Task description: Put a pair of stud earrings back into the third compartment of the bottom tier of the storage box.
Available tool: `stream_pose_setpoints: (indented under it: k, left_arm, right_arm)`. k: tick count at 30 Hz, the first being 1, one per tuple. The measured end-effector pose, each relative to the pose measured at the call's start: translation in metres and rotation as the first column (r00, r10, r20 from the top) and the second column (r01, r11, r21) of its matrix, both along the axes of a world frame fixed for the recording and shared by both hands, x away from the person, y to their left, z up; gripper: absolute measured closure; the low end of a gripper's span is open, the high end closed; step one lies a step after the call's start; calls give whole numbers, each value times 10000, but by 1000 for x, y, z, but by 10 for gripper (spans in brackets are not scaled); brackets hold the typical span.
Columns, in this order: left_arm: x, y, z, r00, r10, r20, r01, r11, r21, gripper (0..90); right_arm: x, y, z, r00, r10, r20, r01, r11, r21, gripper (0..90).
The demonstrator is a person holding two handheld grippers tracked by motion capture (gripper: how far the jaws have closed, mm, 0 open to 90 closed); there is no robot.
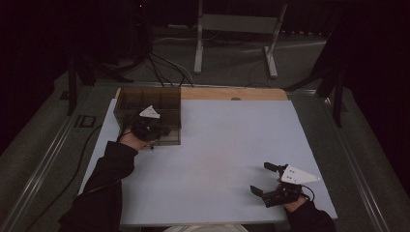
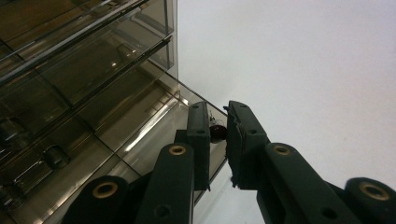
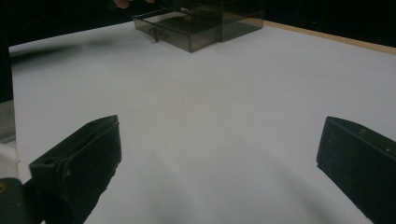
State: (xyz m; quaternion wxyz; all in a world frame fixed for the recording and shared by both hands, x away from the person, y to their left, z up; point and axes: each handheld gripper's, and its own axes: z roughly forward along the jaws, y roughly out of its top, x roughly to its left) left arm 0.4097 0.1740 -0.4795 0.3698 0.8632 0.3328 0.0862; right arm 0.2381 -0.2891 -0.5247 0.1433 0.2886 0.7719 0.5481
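A smoky clear drawer cabinet (image 1: 147, 102) stands at the far left of the white board (image 1: 217, 154). Its lower drawer (image 1: 167, 137) (image 3: 187, 35) is pulled out toward me. My left gripper (image 1: 151, 129) (image 2: 218, 109) reaches over the drawer's front edge. Its jaws are nearly together, with the small dark knob (image 2: 218, 132) pinched in the narrow gap. From the right gripper view the knob (image 3: 154, 33) hangs at the drawer's front. My right gripper (image 1: 265, 178) (image 3: 217, 140) rests low near the board's front right corner, jaws wide apart over bare board.
The cabinet holds several small compartments (image 2: 60, 93) behind the open drawer. The board's wooden back edge (image 1: 232, 93) lies beyond it. A metal stand (image 1: 237, 29) and cables (image 1: 164, 67) lie on the floor behind the table.
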Motion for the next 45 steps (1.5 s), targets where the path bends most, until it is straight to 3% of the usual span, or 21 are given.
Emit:
stream_pose_setpoints:
  k: [8,25,33,34,39,40,45]
  left_arm:
    - [3,-5,-6,9998,77,-160,-72,9995,293,815]
    - [12,-12,-16,9947,845,-583,-829,9961,289,813]
    - [13,-16,-19,9943,865,-629,-852,9961,233,803]
    - [14,-15,-18,9940,894,-637,-883,9959,201,723]
    - [12,-13,-14,9914,1212,-489,-1203,9925,211,607]
    - [11,-13,-13,9899,1335,-476,-1325,9909,226,520]
    - [4,-13,-6,9869,1571,-368,-1569,9876,91,335]
  right_arm:
    - [0,0,0,10000,-6,15,6,10000,-5,0]
    - [0,0,0,10000,60,0,-60,10000,-52,0]
    - [0,0,-1,10000,76,-28,-77,9999,-66,0]
    - [0,0,-1,10000,82,-28,-83,10000,-52,0]
    - [0,0,-1,10000,73,-40,-73,9999,-80,0]
    - [0,0,-1,10000,83,-36,-83,10000,-55,0]
    - [-1,0,-1,10000,90,-19,-91,9999,-90,0]
